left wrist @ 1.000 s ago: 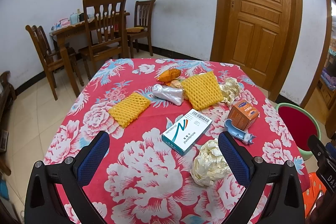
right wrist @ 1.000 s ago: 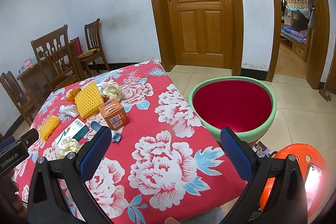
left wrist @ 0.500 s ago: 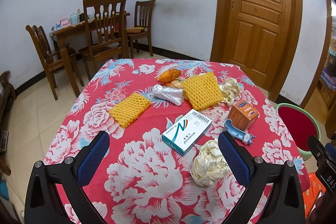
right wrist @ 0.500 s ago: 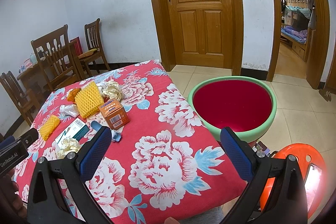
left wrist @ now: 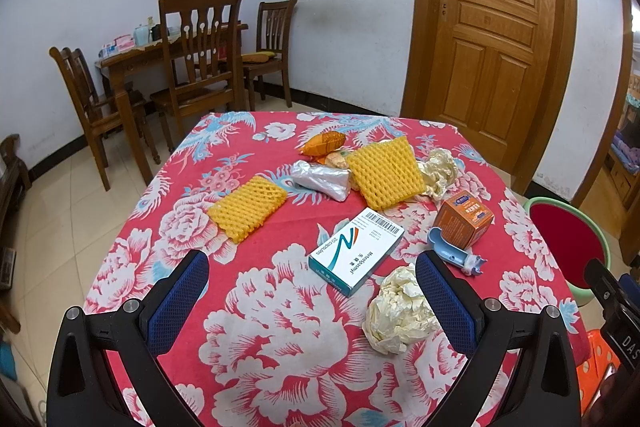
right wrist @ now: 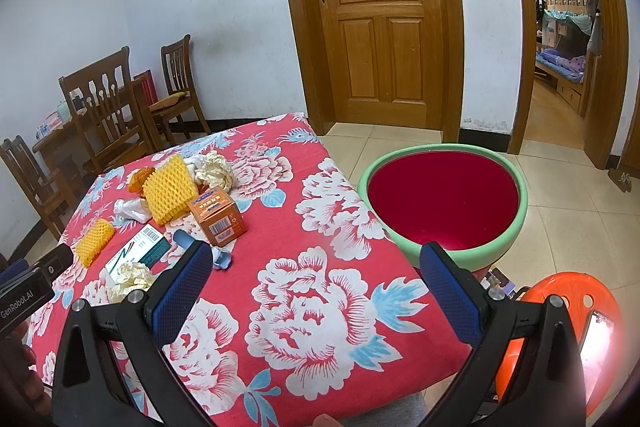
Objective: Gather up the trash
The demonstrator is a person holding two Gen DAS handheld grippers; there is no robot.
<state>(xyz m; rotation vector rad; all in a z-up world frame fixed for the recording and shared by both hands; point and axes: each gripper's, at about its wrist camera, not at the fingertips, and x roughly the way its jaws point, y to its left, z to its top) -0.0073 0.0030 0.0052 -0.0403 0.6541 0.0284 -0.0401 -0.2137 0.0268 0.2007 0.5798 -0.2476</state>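
Trash lies on the red floral table (left wrist: 280,347): a white and teal pill box (left wrist: 356,257), a crumpled paper ball (left wrist: 398,311), an orange carton (left wrist: 464,219), a blue plastic piece (left wrist: 452,251), two yellow foam nets (left wrist: 248,207) (left wrist: 386,173), a silver wrapper (left wrist: 320,179), an orange wrapper (left wrist: 324,143) and another paper wad (left wrist: 440,167). My left gripper (left wrist: 312,301) is open and empty above the near table edge. My right gripper (right wrist: 316,291) is open and empty over the table's right corner, beside the green-rimmed red bin (right wrist: 444,195).
The bin stands on the floor right of the table (right wrist: 320,307). An orange plastic stool (right wrist: 572,311) with a phone on it is at the lower right. Wooden chairs and a side table (left wrist: 192,67) stand at the back left; a closed wooden door (left wrist: 488,27) is behind.
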